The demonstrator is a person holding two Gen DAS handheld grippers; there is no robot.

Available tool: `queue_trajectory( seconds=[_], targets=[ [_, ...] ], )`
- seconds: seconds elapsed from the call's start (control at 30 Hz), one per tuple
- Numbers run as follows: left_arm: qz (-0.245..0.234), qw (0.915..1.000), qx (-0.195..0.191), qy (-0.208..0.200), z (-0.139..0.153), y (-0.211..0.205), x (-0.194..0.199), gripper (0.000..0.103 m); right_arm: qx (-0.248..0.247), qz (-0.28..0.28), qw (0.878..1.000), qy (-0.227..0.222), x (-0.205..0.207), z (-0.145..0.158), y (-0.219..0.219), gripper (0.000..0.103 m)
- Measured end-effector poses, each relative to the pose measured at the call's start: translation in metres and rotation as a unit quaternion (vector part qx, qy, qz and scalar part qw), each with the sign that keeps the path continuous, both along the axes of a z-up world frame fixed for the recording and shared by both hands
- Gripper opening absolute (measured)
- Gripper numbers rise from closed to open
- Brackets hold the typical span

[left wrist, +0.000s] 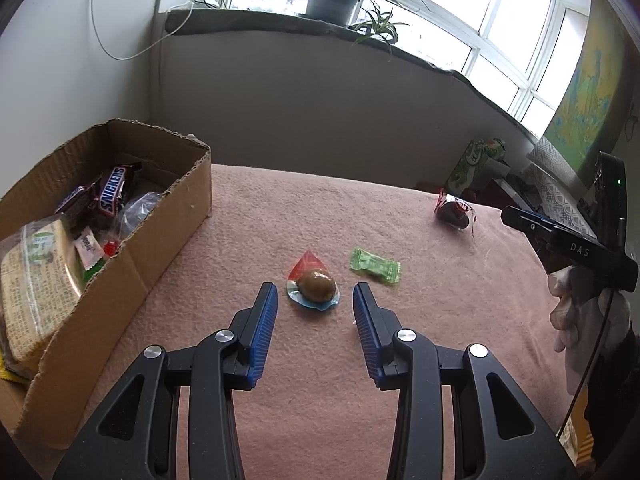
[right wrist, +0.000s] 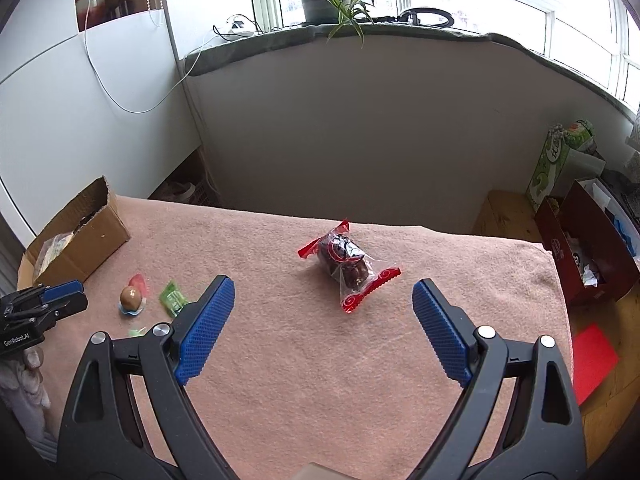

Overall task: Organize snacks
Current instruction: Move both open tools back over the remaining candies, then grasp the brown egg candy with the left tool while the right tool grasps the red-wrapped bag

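A pink blanket (left wrist: 400, 360) covers the table below a window. At centre of the left view an egg (left wrist: 317, 286) lies just ahead of the left gripper (left wrist: 315, 300), jaws spread, empty. The green candy (left wrist: 375, 266) runs left-right. Only that view shows the Snickers (left wrist: 114, 192) inside the box (left wrist: 160, 248). In the right view the red pack (right wrist: 348, 266), slanting lower right, lies ahead of the right gripper (right wrist: 323, 294), also agape.

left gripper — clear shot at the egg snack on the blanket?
Probably yes. The left gripper is open with the egg snack lying just ahead between its fingers, nothing between them. The green candy lies apart to the right, the box well left.
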State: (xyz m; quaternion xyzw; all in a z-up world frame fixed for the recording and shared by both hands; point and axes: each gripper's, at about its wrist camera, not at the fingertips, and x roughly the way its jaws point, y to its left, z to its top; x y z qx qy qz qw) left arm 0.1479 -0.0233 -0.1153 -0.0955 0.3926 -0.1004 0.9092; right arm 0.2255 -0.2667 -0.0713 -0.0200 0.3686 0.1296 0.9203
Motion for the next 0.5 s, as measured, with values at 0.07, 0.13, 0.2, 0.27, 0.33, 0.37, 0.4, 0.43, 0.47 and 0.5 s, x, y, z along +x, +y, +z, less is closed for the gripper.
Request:
queue_trajectory(
  seconds=[0.07, 0.13, 0.2, 0.27, 0.33, 0.37, 0.4, 0.43, 0.47, 0.5],
  targets=[
    [-0.004, 0.9999, 0.007, 0.006, -0.005, -0.006, 0.007, 0.038, -0.010, 0.011, 1.000, 0.001, 0.008, -0.001, 0.002, 0.093],
    [-0.008, 0.9997, 0.019, 0.013, -0.010, -0.012, 0.014, 0.038, -0.024, 0.019, 1.000, 0.002, 0.017, -0.002, 0.005, 0.093],
    [-0.010, 0.9993, 0.029, 0.020, -0.016, -0.016, 0.020, 0.038, -0.035, 0.027, 0.999, 0.003, 0.025, -0.004, 0.009, 0.093],
    [-0.009, 0.9991, 0.035, 0.024, -0.020, -0.018, 0.024, 0.038, -0.046, 0.033, 0.998, 0.005, 0.032, -0.007, 0.011, 0.093],
    [-0.009, 0.9987, 0.043, 0.028, -0.024, -0.020, 0.027, 0.038, -0.056, 0.040, 0.998, 0.007, 0.037, -0.009, 0.015, 0.093],
    [-0.009, 0.9985, 0.044, 0.030, -0.026, -0.021, 0.029, 0.038, -0.061, 0.044, 0.997, 0.008, 0.040, -0.011, 0.016, 0.093],
    [-0.009, 0.9984, 0.046, 0.032, -0.028, -0.021, 0.030, 0.038, -0.066, 0.048, 0.997, 0.010, 0.043, -0.012, 0.018, 0.093],
    [-0.009, 0.9982, 0.048, 0.034, -0.030, -0.022, 0.030, 0.038, -0.070, 0.051, 0.996, 0.012, 0.047, -0.014, 0.020, 0.093],
    [-0.008, 0.9981, 0.050, 0.036, -0.031, -0.022, 0.032, 0.038, -0.074, 0.055, 0.996, 0.016, 0.051, -0.015, 0.021, 0.093],
    [-0.007, 0.9979, 0.052, 0.038, -0.032, -0.023, 0.034, 0.038, -0.078, 0.058, 0.995, 0.019, 0.054, -0.017, 0.022, 0.093]
  ],
)
